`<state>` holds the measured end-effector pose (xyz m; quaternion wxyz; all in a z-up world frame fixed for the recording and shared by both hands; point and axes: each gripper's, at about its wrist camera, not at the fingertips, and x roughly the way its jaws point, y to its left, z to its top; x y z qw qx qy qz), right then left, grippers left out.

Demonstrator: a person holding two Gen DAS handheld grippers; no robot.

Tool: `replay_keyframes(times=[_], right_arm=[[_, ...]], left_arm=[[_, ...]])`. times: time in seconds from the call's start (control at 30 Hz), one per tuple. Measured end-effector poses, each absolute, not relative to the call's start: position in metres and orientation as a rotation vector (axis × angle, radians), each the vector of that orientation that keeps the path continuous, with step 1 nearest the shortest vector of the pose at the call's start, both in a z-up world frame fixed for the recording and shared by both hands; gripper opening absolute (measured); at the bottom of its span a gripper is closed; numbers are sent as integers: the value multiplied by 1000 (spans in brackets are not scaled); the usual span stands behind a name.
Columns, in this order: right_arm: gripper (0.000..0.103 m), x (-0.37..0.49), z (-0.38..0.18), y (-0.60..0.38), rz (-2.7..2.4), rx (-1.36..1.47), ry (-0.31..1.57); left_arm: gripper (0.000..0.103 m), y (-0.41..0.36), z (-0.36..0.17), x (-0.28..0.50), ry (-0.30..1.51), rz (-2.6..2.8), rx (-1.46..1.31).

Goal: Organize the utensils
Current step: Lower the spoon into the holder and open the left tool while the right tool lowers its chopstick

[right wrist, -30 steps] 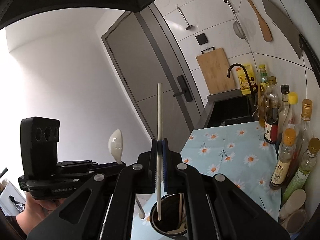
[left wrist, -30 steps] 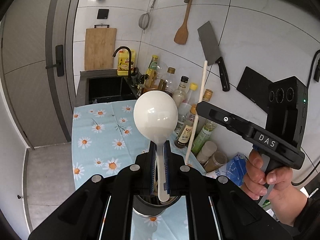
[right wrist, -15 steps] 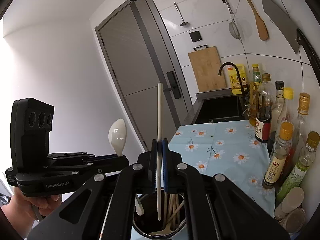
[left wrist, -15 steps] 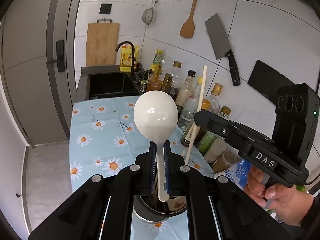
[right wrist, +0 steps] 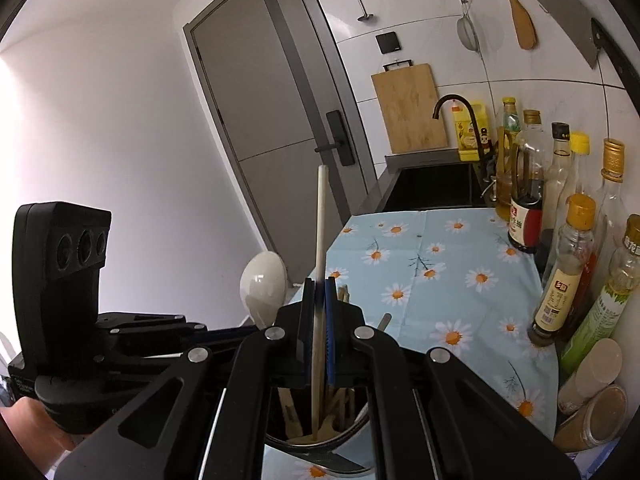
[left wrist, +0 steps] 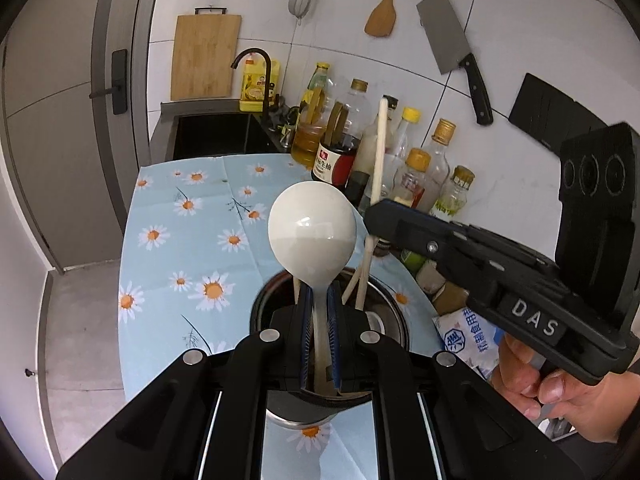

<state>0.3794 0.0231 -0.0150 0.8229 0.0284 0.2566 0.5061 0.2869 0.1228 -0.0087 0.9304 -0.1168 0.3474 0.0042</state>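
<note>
My left gripper (left wrist: 319, 320) is shut on the handle of a white ceramic spoon (left wrist: 312, 236), bowl up, its lower end over the mouth of a dark metal utensil holder (left wrist: 384, 312). My right gripper (right wrist: 319, 312) is shut on a pale chopstick (right wrist: 321, 232) held upright, its lower tip down inside the same holder (right wrist: 356, 428) among several wooden utensils. In the left wrist view the right gripper (left wrist: 374, 220) and the chopstick (left wrist: 380, 152) stand just right of the spoon. The spoon (right wrist: 262, 284) shows left of the chopstick in the right wrist view.
A blue daisy tablecloth (left wrist: 192, 232) covers the counter. Several sauce and oil bottles (right wrist: 568, 272) line the tiled wall on the right, with two small jars (right wrist: 592, 412) near the holder. A sink (left wrist: 216, 136), cutting board (left wrist: 206, 56), cleaver (left wrist: 452, 40) and wooden spatula (left wrist: 382, 12) lie beyond.
Both grippers have come down toward the utensil holder, which now shows larger and closer. The chopstick tip has sunk into the holder, and the spoon's handle end has neared its mouth.
</note>
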Motion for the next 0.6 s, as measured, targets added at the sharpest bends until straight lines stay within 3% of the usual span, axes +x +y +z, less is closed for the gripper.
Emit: replay_keyframes(times=[0.4, 0.47, 0.6], right_arm=[[6, 377, -13, 16, 1087, 60, 542], [16, 376, -12, 17, 1079, 48, 542], [16, 368, -6, 16, 1078, 31, 511]], left_arm=[[8, 121, -25, 274, 751, 44, -281], [9, 122, -27, 271, 765, 44, -301], [9, 124, -27, 266, 772, 62, -312]])
